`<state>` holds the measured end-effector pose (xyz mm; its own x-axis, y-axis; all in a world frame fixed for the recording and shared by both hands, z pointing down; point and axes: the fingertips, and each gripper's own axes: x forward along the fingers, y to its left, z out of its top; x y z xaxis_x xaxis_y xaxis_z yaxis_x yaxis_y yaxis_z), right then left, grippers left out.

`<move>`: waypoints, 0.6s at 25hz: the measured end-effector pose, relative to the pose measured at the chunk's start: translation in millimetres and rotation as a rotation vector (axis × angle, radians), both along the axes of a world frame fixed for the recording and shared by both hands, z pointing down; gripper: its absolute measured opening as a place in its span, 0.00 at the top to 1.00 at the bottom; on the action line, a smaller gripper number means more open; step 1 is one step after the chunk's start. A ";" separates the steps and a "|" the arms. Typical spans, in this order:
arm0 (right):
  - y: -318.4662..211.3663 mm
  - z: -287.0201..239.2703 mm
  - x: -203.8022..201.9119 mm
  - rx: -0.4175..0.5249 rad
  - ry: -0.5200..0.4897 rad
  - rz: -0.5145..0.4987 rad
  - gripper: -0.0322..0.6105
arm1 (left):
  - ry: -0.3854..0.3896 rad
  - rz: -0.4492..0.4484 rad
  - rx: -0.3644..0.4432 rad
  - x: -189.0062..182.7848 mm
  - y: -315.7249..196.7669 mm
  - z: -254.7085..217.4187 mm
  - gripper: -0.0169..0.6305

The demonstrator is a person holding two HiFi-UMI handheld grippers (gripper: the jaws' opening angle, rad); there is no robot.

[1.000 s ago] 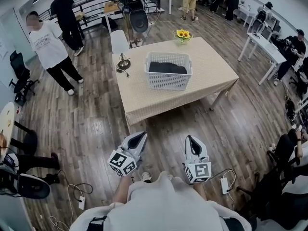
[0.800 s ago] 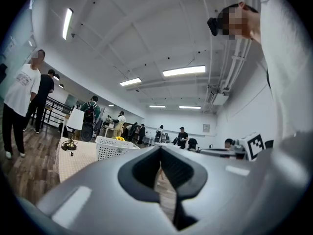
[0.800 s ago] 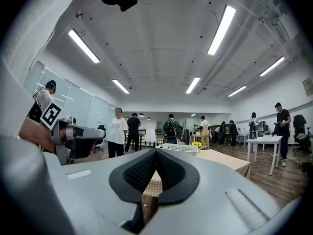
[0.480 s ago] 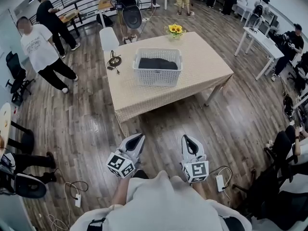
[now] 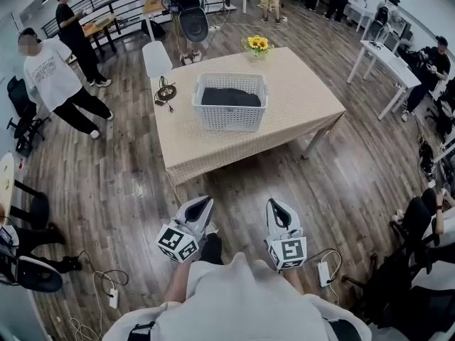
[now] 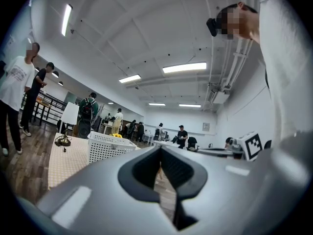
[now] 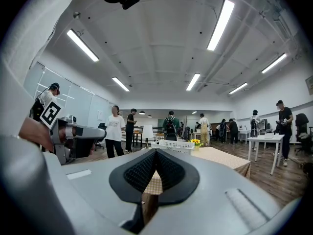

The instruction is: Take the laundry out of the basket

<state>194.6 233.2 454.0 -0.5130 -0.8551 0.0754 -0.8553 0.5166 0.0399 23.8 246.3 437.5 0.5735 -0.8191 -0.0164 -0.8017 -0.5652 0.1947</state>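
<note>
Basket (image 5: 230, 118): white, lattice-perforated walls. Laundry (image 5: 229, 96) inside: black. Table (image 5: 298, 98) cloth: beige, fine check. Sunflowers (image 5: 257, 43), 1 o'clock of basket: yellow. Cable bundle (image 5: 165, 91), 9 o'clock of basket: black. Floor (image 5: 128, 183): brown wood-plank. Left gripper (image 5: 205, 199), right gripper (image 5: 274, 203): pale grey shells, black pads, black-and-white square-marker cubes.

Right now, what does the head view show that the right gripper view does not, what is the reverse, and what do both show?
Only the head view: the dark laundry lying inside the basket, and a dark cable bundle on the table. Only the right gripper view: the ceiling lights, and a close look at the right gripper, shut with nothing between its jaws. Both: the white basket, the sunflowers, the table and the left gripper.
</note>
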 end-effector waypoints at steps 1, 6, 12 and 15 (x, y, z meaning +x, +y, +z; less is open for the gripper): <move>-5.4 1.3 -2.3 -0.003 0.001 0.001 0.95 | 0.002 0.001 -0.003 -1.7 -5.5 1.4 0.96; -43.9 10.9 -18.5 -0.030 0.004 0.010 0.95 | 0.014 0.011 -0.021 -15.8 -45.5 13.1 0.96; -114.3 2.9 -44.7 -0.009 0.009 0.025 0.95 | 0.030 0.027 0.008 -43.0 -121.7 5.7 0.96; -151.7 -9.8 -65.7 0.008 0.016 0.033 0.95 | 0.037 0.035 0.027 -64.9 -159.8 -5.1 0.96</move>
<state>128.9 81.5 444.2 -0.4834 -0.8721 0.0766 -0.8710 0.4879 0.0580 -41.0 86.5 432.3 0.6000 -0.7978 -0.0601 -0.7742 -0.5979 0.2076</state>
